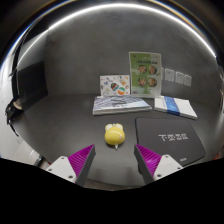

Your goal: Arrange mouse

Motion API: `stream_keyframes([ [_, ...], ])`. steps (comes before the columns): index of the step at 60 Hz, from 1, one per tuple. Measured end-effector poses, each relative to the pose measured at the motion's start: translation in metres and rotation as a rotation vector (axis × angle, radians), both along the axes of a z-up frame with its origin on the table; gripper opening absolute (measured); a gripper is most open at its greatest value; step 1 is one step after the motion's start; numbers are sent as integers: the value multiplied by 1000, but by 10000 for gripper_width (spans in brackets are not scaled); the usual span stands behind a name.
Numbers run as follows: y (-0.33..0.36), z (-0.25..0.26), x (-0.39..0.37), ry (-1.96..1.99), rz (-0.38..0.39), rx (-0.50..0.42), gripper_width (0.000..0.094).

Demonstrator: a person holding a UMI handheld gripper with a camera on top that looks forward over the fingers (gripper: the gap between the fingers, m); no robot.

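Observation:
A small yellow mouse (115, 132) lies on the dark grey table (70, 125), its thin cable trailing toward me. To its right lies a dark mouse mat (172, 138) with pale lettering. My gripper (112, 158) is open and empty, its two fingers with magenta pads (82, 158) set wide apart. The mouse sits just ahead of the fingertips, in line with the gap between them, not touched by either finger.
Beyond the mouse lie a flat booklet (120, 104) and a white box (176, 106). Upright printed cards (146, 70) and a smaller leaflet (114, 85) stand against the back wall. A dark monitor-like object (28, 82) stands at the left.

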State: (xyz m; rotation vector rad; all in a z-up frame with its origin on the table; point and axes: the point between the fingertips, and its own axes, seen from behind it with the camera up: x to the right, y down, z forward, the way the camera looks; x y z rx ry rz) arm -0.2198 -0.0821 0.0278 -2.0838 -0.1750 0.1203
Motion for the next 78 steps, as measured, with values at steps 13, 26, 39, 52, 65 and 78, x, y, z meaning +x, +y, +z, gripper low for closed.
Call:
stream_keyframes([
  [13, 26, -16, -6, -6, -7, -26, 820],
  [26, 82, -41, 2, -13, -70, -71, 817],
  [39, 100, -44, -6, -18, -79, -69, 648],
  [52, 98, -30, -11, -6, -43, -71, 382],
  [65, 100, 86, 105, -58, -181, 139, 373],
  [78, 90, -7, 190, -58, -260, -57, 374],
])
